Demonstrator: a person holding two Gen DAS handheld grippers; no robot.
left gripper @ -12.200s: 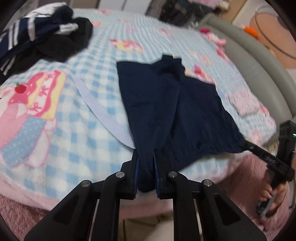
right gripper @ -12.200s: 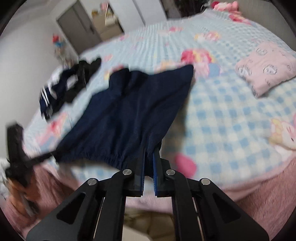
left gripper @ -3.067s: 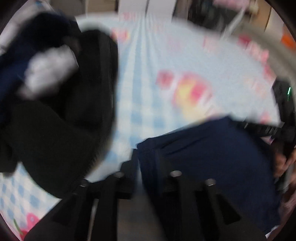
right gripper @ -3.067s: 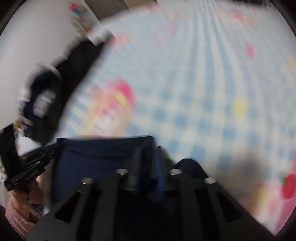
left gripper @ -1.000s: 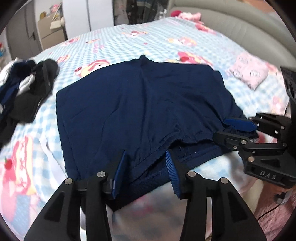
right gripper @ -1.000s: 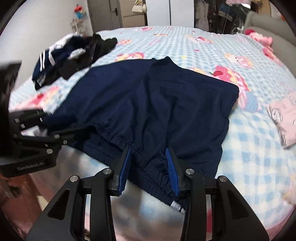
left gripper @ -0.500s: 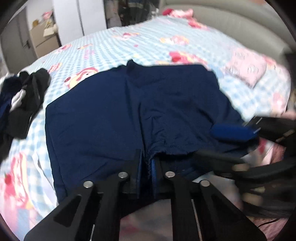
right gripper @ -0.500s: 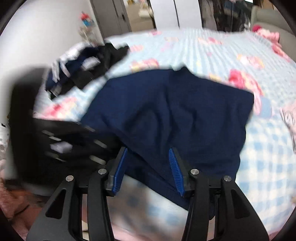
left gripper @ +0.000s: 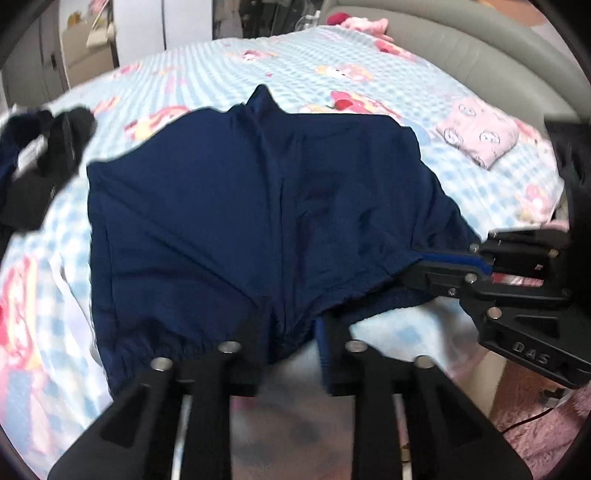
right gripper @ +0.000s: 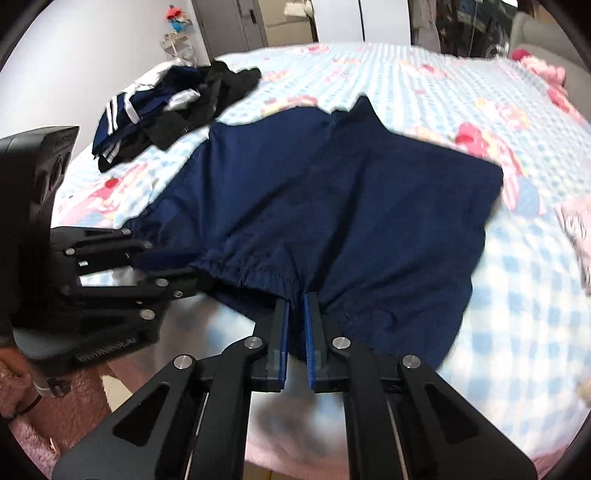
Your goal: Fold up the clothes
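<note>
Navy shorts (left gripper: 258,206) lie spread on the checked bedspread (left gripper: 229,70) — right tool (right gripper: 294,325) clamps the waistband, left tool (left gripper: 291,343) gapes around it.

A bed (left gripper: 229,70) covered in a blue-and-white checked sheet with pink cartoon prints fills the room. A small pink pillow (left gripper: 478,134) lies near its grey padded headboard (left gripper: 461,40). White wardrobe doors (right gripper: 384,20) and a grey door (right gripper: 225,26) stand beyond. A pink fluffy rug (left gripper: 546,439) lies on the floor beside the bed.
</note>
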